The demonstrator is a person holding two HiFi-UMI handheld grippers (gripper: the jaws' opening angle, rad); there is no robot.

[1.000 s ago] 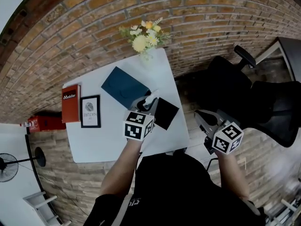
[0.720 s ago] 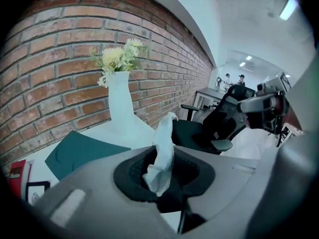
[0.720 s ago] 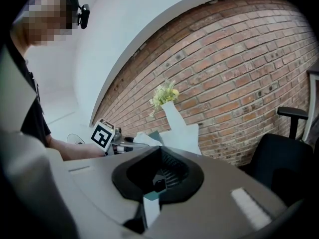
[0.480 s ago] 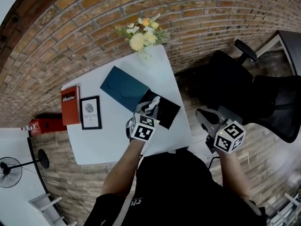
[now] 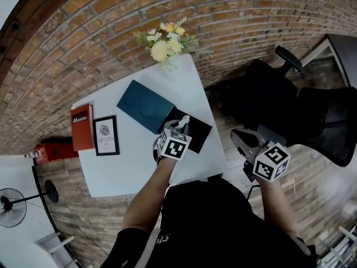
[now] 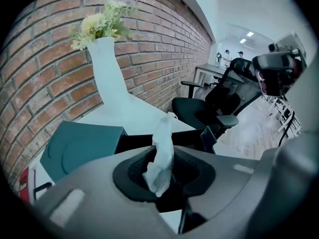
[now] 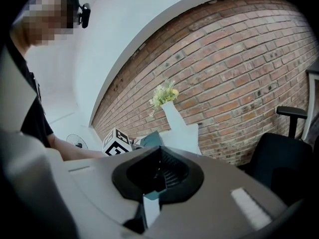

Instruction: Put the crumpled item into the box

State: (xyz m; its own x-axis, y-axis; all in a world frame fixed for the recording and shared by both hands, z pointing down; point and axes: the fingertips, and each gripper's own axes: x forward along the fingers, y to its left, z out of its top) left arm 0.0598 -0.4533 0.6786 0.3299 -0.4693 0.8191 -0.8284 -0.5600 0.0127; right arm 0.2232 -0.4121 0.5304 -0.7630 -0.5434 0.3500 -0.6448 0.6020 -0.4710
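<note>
Left gripper [image 5: 179, 125] pinching the crumpled item [image 6: 160, 158], jaws just easing apart, right over the open black box [image 5: 198, 129] — teal lid [image 5: 144, 105] just beside it, vase [image 6: 107, 68] behind. Right gripper [image 5: 241, 139] clenched, empty — off the table [image 5: 128, 166], near the chair [image 5: 268, 94]
</note>
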